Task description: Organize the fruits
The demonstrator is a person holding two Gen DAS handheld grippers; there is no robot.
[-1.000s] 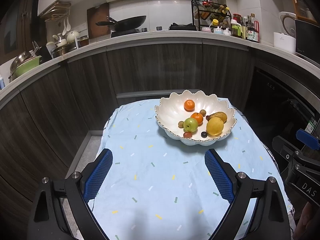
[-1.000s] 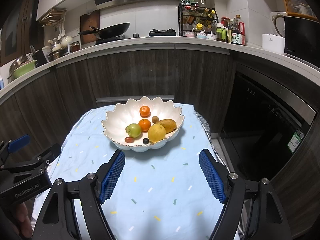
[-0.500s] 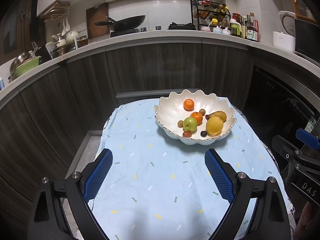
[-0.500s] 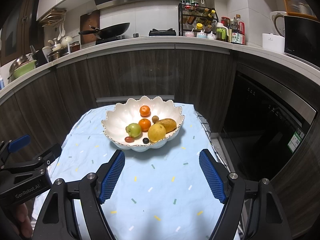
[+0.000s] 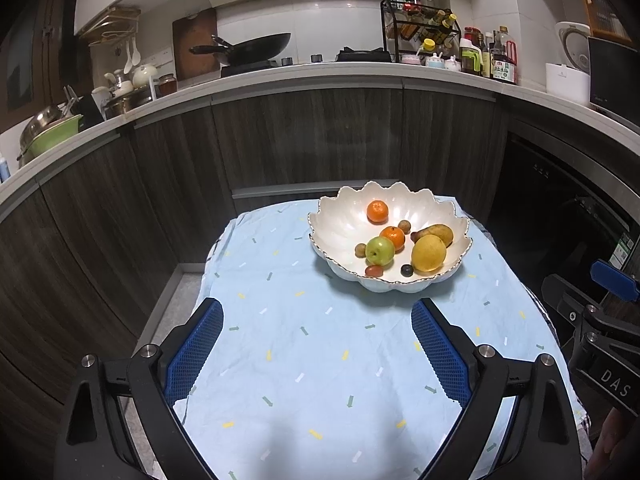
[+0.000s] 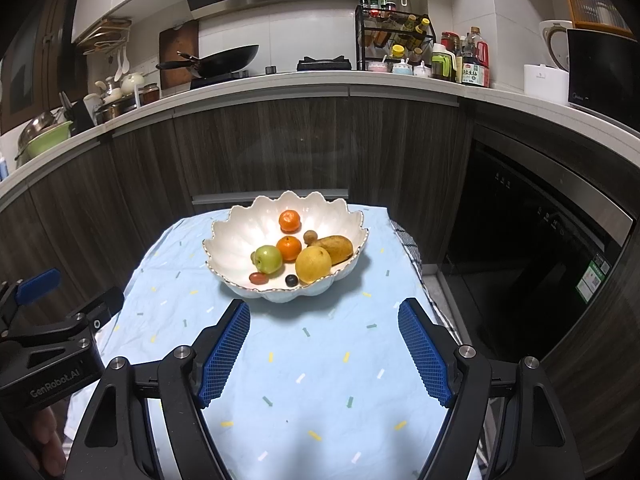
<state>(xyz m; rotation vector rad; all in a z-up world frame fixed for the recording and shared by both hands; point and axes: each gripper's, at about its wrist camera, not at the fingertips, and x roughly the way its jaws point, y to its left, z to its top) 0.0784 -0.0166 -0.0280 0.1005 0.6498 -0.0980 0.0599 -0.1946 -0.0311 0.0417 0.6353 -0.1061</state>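
Left gripper [image 5: 316,316] first, seen along its own fingers: my jaws stand wide apart with nothing but the pale blue tablecloth [image 5: 280,360] between the blue pads [image 5: 196,344]. Beyond the tips, up and to the right, sits the scalloped white bowl [image 5: 340,220] holding all the fruit: a tangerine [image 5: 377,211] at the back, a second tangerine [image 5: 392,237] touching the green apple [image 5: 379,251], a yellow pear [image 5: 428,253] with a brown pear [image 5: 434,233] just behind it, a dark grape [image 5: 407,270] and a small red fruit [image 5: 374,270] near the front rim. My other tool shows at the right edge. Compared with a second ago, nothing in this view has shifted; bowl, fruit and pads sit where they were.

Right gripper [image 6: 322,328] next, through its own camera: these jaws are also spread wide and empty above the cloth [image 6: 304,360], short of the bowl [image 6: 236,236], which lies straight ahead between and beyond the fingertips. Here the apple [image 6: 268,258] is left of centre, the yellow pear [image 6: 313,264] to its right, the grape [image 6: 291,279] at the front rim. My left tool's black body fills the lower-left corner, with fingers of my hand under it. This view, too, matches the earlier frames, with no change in the opening or the fruit.
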